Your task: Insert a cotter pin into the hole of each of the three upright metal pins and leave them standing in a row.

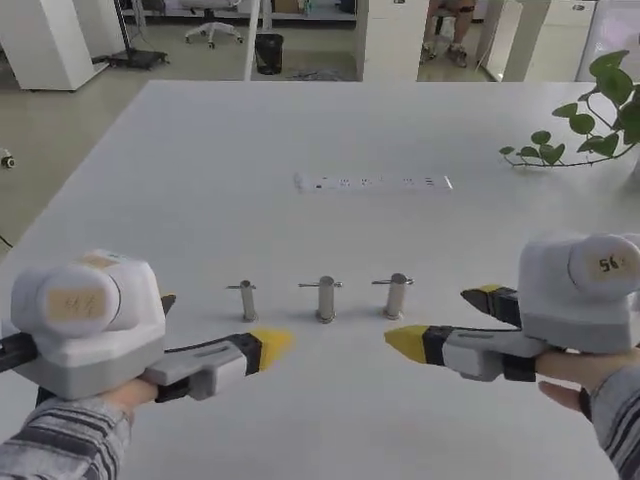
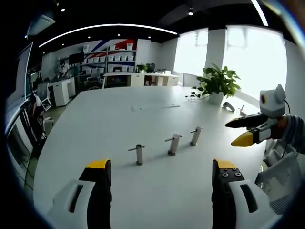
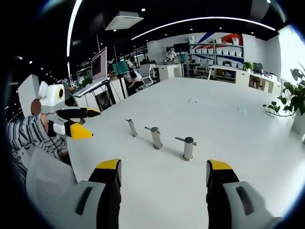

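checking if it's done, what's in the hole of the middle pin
A thin cotter pin crosses the middle pin near its top, sticking out leftward in the head view. The hole itself is hidden, so its seating cannot be seen.

three upright metal pins [image 1: 325,298] stand in a row on the table, each with a cotter pin [image 1: 318,284] through it.

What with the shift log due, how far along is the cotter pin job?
Done, apparently: three upright silver metal pins, left, middle and right, stand in a row, each with a thin cotter pin through its top. In hand: nothing; left tool and right tool are open, empty. Left: seemingly nothing.
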Tool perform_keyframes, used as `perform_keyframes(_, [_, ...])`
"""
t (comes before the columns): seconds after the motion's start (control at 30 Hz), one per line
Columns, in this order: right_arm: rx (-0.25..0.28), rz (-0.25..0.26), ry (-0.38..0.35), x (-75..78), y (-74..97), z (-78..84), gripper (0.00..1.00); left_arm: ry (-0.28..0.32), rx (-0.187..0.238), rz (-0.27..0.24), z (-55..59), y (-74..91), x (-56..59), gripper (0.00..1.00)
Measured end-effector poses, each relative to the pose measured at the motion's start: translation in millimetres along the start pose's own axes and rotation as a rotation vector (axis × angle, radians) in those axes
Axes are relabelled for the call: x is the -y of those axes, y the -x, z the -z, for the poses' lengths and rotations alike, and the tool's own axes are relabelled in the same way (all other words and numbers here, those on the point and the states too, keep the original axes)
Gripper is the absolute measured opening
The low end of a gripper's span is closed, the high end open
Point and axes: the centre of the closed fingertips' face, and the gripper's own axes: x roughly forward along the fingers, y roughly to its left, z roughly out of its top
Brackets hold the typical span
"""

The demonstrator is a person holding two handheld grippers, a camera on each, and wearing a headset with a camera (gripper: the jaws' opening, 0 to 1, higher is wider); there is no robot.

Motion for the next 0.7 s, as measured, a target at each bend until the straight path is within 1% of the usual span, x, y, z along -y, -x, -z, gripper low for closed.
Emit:
perform_keyframes(0.07, [0.012, -0.004, -0.023, -2.2, -1.2, -1.2, 0.72, 0.001, 0.006, 0.007, -0.7, -0.3, 1.7, 0.89])
perform_keyframes(0.17, [0.013, 0.015, -0.002, -1.2, -2.2, -0.8, 0.75, 0.001, 0.001, 0.008, 0.4, -0.9, 2.9, 0.93])
perform_keyframes(0.2, [0.017, 0.012, -0.009, -1.2, -2.4, -1.2, 0.76, -0.005, -0.002, 0.007, 0.9, -0.6, 3.9, 0.94])
perform_keyframes(0.27, [0.055, 0.002, -0.081, -4.7, -3.8, -6.1, 0.79, -0.012, 0.001, 0.003, 0.8, -0.1, 2.9, 0.95])
perform_keyframes(0.33, [0.055, 0.002, -0.078, -4.1, -4.1, -5.8, 0.8, -0.016, 0.001, 0.006, 1.3, -0.2, 4.0, 0.96])
perform_keyframes(0.4, [0.038, 0.021, -0.065, -2.6, -5.7, -1.3, 0.81, -0.023, -0.017, 0.007, 4.8, -0.8, 5.5, 0.96])
perform_keyframes(0.5, [0.035, 0.01, -0.076, -5.8, -6.2, 1.2, 0.81, -0.037, -0.026, -0.002, 6.9, -0.6, 5.9, 0.98])
perform_keyframes(0.7, [0.043, 0.01, -0.066, -6.1, -6.8, 0.5, 0.83, -0.03, -0.019, -0.015, 5.5, 0.6, 3.9, 0.99])
